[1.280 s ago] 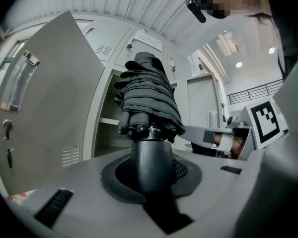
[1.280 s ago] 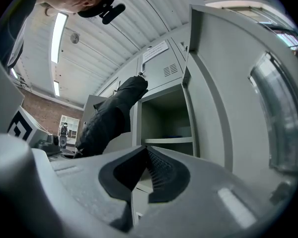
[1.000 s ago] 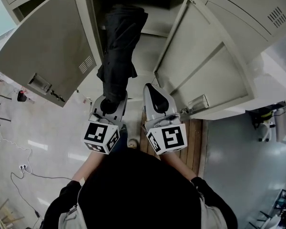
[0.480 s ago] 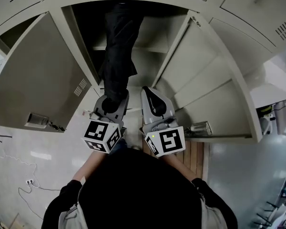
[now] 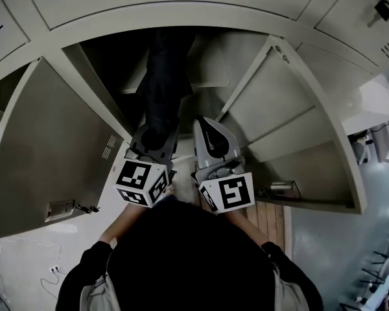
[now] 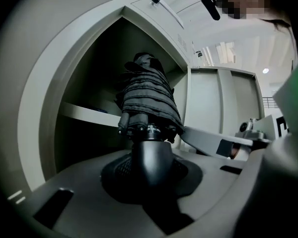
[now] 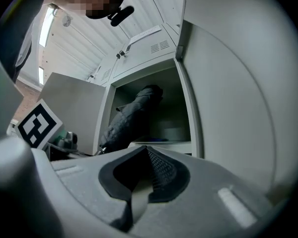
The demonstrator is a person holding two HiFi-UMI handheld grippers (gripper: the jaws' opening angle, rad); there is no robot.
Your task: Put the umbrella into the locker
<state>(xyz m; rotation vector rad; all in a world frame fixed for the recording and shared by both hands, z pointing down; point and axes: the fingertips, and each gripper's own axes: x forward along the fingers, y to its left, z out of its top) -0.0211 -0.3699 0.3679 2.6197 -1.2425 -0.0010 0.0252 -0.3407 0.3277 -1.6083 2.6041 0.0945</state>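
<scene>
A folded black umbrella (image 5: 163,86) points from my left gripper (image 5: 150,141) into the open locker compartment (image 5: 181,17), its top end in the dark above the inner shelf (image 5: 207,80). In the left gripper view the umbrella (image 6: 148,90) stands straight ahead, and the left gripper (image 6: 149,155) is shut on its black handle. My right gripper (image 5: 211,138) sits just right of the left one, apart from the umbrella. Its pads meet with nothing between them in the right gripper view (image 7: 146,175), where the umbrella (image 7: 129,118) leans inside the compartment.
The compartment's left door (image 5: 52,154) and right door (image 5: 292,128) swing out on both sides of my grippers, with a latch (image 5: 65,207) and a handle (image 5: 282,190) at their near edges. Closed vented locker doors lie above. A wooden floor strip (image 5: 269,219) is at lower right.
Both grippers moved forward toward the locker, and the umbrella's top end went deeper into the compartment. The open doors now flank the grippers more closely.
</scene>
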